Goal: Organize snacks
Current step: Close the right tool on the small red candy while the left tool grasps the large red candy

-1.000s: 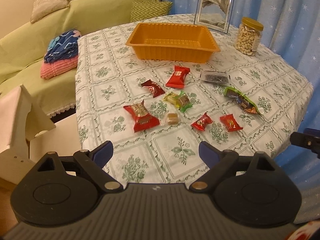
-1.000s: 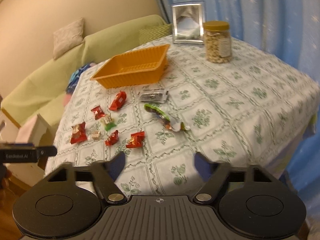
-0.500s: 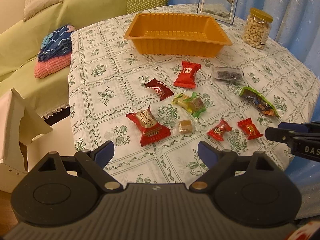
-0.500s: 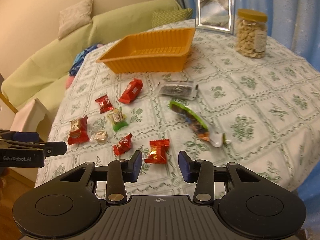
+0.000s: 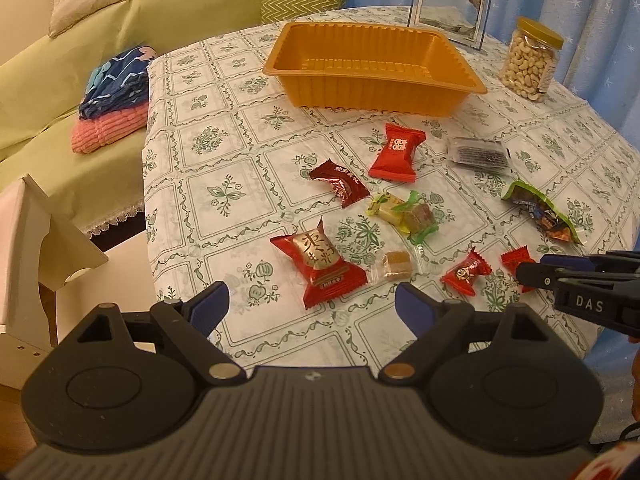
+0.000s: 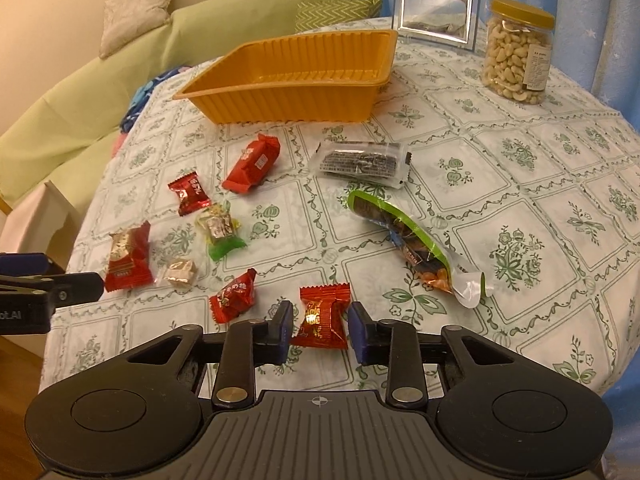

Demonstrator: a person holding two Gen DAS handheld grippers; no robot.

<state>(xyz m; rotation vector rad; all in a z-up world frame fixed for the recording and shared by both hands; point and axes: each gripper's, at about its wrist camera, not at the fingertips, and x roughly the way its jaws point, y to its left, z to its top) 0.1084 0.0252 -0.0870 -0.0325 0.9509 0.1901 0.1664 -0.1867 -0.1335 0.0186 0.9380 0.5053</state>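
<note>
Right gripper (image 6: 319, 330): its jaws are closing around the small red candy (image 6: 322, 317), which is sitting between the blue pads; a sliver of gap is showing on each side, so it is not yet grasping.
Why there: this candy is lying nearest the tabletop (image 6: 520, 184) edge, so it is likely being taken first.
Left gripper (image 5: 310, 300): it is hanging released, jaws wide, holding nothing.
Gold-and-red packet (image 5: 320, 265): it is lying just ahead of the left gripper, slightly right of centre, looking like its next pick.
Orange tray (image 6: 296, 92): it is standing empty far ahead of both grippers, beyond the scattered snacks, apparently waiting as the collecting bin.
Cashew jar (image 6: 518, 52): it is standing ahead and to the right, well apart.
</note>
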